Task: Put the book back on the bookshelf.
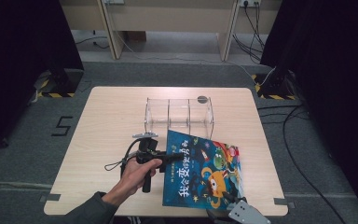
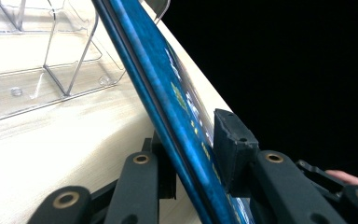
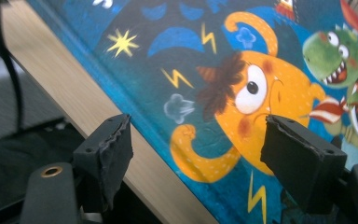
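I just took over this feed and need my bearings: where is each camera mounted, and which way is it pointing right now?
High view: above the near side, looking forward and down on the table; the forearm, the left gripper and part of the right gripper show.
Left gripper view: along its jaws, shut on the blue book, toward the clear organizer.
Right gripper view: along its open jaws at the book's cover.
Shared: all three show the book; the high and left gripper views also show the organizer.
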Tool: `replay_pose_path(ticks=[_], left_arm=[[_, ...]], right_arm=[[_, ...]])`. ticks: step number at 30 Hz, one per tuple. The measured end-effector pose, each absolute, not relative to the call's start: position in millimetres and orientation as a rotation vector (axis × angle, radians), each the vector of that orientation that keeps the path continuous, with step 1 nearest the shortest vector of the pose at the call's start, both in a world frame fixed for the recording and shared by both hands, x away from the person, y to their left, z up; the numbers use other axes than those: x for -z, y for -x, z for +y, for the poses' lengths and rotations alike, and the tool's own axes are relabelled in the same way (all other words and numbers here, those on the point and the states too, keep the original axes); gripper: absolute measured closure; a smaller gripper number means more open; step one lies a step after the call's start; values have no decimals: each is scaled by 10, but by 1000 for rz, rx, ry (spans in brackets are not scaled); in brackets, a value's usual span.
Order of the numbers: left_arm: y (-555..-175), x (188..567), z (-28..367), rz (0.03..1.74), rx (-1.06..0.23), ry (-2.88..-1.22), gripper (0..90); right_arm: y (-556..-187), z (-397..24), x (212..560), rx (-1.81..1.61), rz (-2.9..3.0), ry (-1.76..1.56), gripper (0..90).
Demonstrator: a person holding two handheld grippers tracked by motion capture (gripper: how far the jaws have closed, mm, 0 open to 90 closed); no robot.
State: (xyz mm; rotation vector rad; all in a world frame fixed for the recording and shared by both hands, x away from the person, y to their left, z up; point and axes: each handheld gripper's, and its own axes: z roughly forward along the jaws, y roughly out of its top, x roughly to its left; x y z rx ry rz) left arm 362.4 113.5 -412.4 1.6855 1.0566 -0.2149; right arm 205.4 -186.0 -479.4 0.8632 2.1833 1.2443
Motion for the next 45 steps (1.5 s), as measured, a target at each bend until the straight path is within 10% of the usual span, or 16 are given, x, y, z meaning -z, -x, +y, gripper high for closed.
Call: replay_pose_path(ticks=[31,36,45], left_arm=[[-3549,4177,1088,1121,217,-1640,657],[-3552,4167,1066,1117,223,-1649,603],[-3571,4140,1039,1095,251,-1627,582]], right_arm=[[-2135,-1374,4936,-866,2084,-726,184],[-2153,-1417,4864,-899,2028,-723,406],[-2061,-1433,4814,-899,1993,-683,527]])
